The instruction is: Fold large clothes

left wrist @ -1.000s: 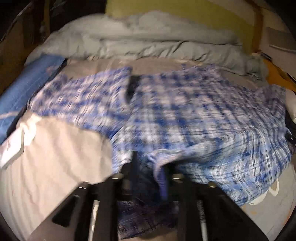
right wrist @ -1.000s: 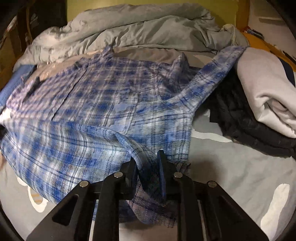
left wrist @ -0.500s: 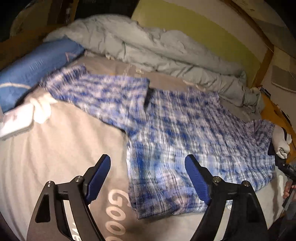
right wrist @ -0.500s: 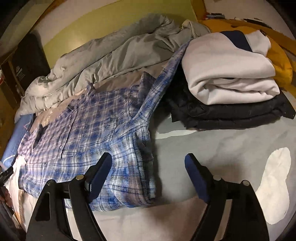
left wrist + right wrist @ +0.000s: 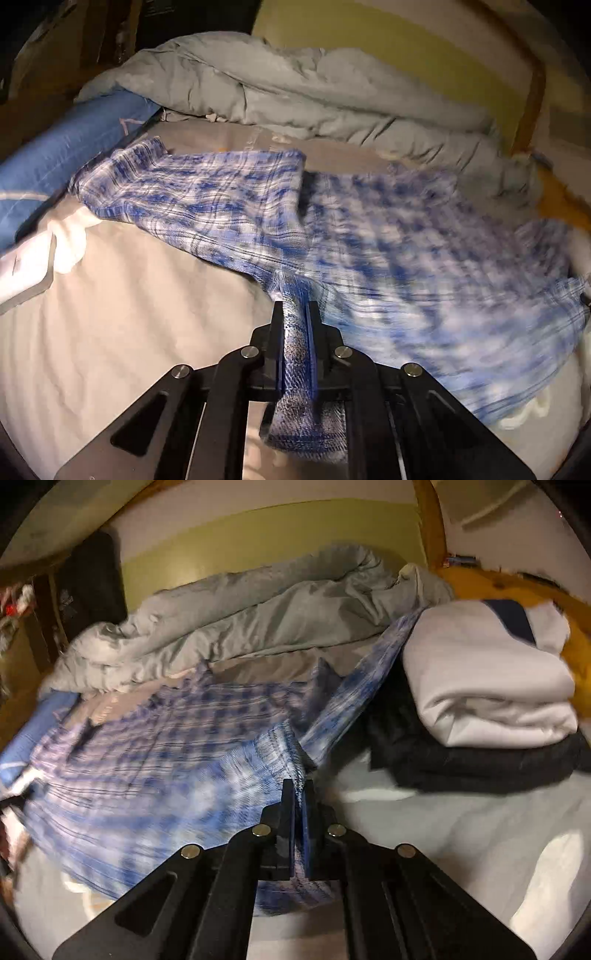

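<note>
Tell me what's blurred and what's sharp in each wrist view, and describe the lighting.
Left wrist view: the plaid shirt is motion-smeared, worst toward the right; the left tongs stay sharp, and the light is warm and dim with dark fisheye corners. Right wrist view: the shirt streaks at lower left; the right tongs are crisp, the folded white garment is only slightly soft, and the edges vignette.

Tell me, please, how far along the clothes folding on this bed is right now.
Done: a white garment sits folded on a dark one beside the work area. In hand: the blue plaid shirt lies spread on the bed sheet, with the left tongs and right tongs each shut on its near hem. Left: every fold of this shirt, sleeves included, then stacking it.
</note>
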`<state>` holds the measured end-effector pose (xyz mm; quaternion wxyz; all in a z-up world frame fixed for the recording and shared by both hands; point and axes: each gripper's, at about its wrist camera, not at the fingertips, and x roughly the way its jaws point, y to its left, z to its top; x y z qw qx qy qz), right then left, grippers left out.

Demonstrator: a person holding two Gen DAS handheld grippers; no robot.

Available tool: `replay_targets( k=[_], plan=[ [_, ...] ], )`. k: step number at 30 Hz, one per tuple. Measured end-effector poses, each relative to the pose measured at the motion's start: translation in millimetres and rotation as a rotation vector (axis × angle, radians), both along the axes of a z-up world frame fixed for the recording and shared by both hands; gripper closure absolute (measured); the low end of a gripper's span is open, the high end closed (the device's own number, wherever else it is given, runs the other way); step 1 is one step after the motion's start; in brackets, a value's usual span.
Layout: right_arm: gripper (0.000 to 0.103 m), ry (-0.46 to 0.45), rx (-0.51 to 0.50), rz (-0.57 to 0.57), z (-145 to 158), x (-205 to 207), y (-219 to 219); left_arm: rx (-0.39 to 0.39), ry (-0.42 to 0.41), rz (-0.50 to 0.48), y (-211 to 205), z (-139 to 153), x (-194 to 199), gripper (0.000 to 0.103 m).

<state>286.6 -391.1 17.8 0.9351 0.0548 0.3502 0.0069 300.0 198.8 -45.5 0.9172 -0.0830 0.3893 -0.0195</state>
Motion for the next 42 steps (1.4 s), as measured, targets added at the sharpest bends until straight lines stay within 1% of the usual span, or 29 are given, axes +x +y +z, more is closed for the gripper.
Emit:
replay_targets(
  k=[3, 5, 6, 7, 8, 9, 10, 11, 14, 15, 18, 21, 22, 23, 24, 25, 26, 27, 28, 29, 30, 32, 33, 34, 35, 36, 39, 40, 42],
  plan=[
    [0.100, 0.164, -0.020, -0.022, -36, 20, -3, -0.065, 0.055, 0.000, 2, -13, -1, 0.092],
    [0.097, 0.198, -0.040, -0.021, -42, 18, 0, -0.089, 0.053, -0.013, 5, -10, -11, 0.090],
    [0.088, 0.186, -0.048, -0.025, -36, 13, 0, -0.107, 0.049, -0.021, 6, -6, -19, 0.086],
    [0.070, 0.165, -0.042, -0.027, -30, 8, 0, -0.132, 0.045, -0.023, 9, -2, -24, 0.077],
    [0.059, 0.140, -0.019, -0.022, -22, 1, -1, -0.180, 0.040, -0.017, 13, 2, -33, 0.062],
    [0.045, 0.112, 0.014, -0.025, -15, -7, -3, -0.209, 0.039, -0.013, 15, 4, -38, 0.053],
    [0.041, 0.089, 0.050, -0.037, -8, -17, -7, -0.240, 0.035, -0.011, 17, 7, -43, 0.045],
    [0.041, 0.083, 0.082, -0.047, -3, -24, -9, -0.255, 0.028, -0.009, 17, 9, -49, 0.045],
    [0.034, 0.096, 0.188, -0.069, 1, -36, -18, -0.231, 0.051, -0.001, 10, 7, -62, 0.043],
    [0.033, 0.108, 0.205, -0.082, 0, -35, -18, -0.227, 0.065, 0.002, 8, 4, -65, 0.043],
    [0.033, 0.168, 0.223, -0.130, -9, -33, -27, -0.218, 0.084, 0.009, 5, -2, -71, 0.043],
    [0.033, 0.187, 0.221, -0.141, -15, -31, -28, -0.159, 0.068, 0.008, 2, -4, -72, 0.044],
    [0.034, 0.185, 0.212, -0.138, -15, -30, -26, -0.135, 0.057, 0.005, 0, -5, -71, 0.050],
    [0.038, 0.178, 0.196, -0.128, -15, -30, -24, -0.110, 0.042, -0.001, -2, -6, -70, 0.070],
    [0.052, 0.175, 0.184, -0.112, -17, -29, -21, -0.084, 0.036, -0.003, -3, -8, -68, 0.080],
    [0.071, 0.180, 0.173, -0.082, -19, -27, -17, -0.061, 0.026, -0.003, -4, -9, -67, 0.091],
    [0.078, 0.192, 0.164, -0.051, -22, -25, -13, -0.052, 0.012, 0.001, -4, -8, -65, 0.094],
    [0.102, 0.203, 0.141, -0.026, -25, -20, -7, -0.045, -0.013, 0.016, -3, -6, -64, 0.096],
    [0.101, 0.201, 0.096, -0.025, -27, -18, -2, -0.042, -0.039, 0.030, 0, -1, -64, 0.096],
    [0.101, 0.167, 0.052, -0.043, -23, -20, 1, -0.052, -0.070, 0.045, 3, 5, -64, 0.096],
    [0.101, 0.101, 0.024, -0.057, -15, -24, 3, -0.073, -0.095, 0.053, 7, 10, -64, 0.096],
    [0.101, -0.040, 0.014, -0.062, 9, -36, 1, -0.102, -0.131, 0.048, 10, 20, -61, 0.096],
    [0.101, -0.080, 0.014, -0.066, 17, -39, -1, -0.080, -0.134, 0.057, 10, 23, -58, 0.096],
    [0.101, -0.091, 0.017, -0.073, 20, -40, -4, -0.043, -0.117, 0.072, 9, 21, -53, 0.096],
    [0.101, -0.058, 0.013, -0.084, 15, -35, -8, -0.026, -0.091, 0.080, 8, 16, -48, 0.096],
    [0.101, -0.011, 0.007, -0.096, 6, -29, -10, -0.008, -0.038, 0.091, 7, 5, -40, 0.096],
    [0.102, 0.214, 0.010, -0.112, -37, -5, -20, 0.016, 0.073, 0.105, 7, -24, -26, 0.096],
    [0.102, 0.253, 0.007, -0.125, -47, -1, -22, 0.018, 0.079, 0.107, 9, -27, -25, 0.096],
    [0.103, 0.253, -0.041, -0.152, -48, 2, -23, 0.023, 0.080, 0.113, 10, -24, -28, 0.096]
  ],
)
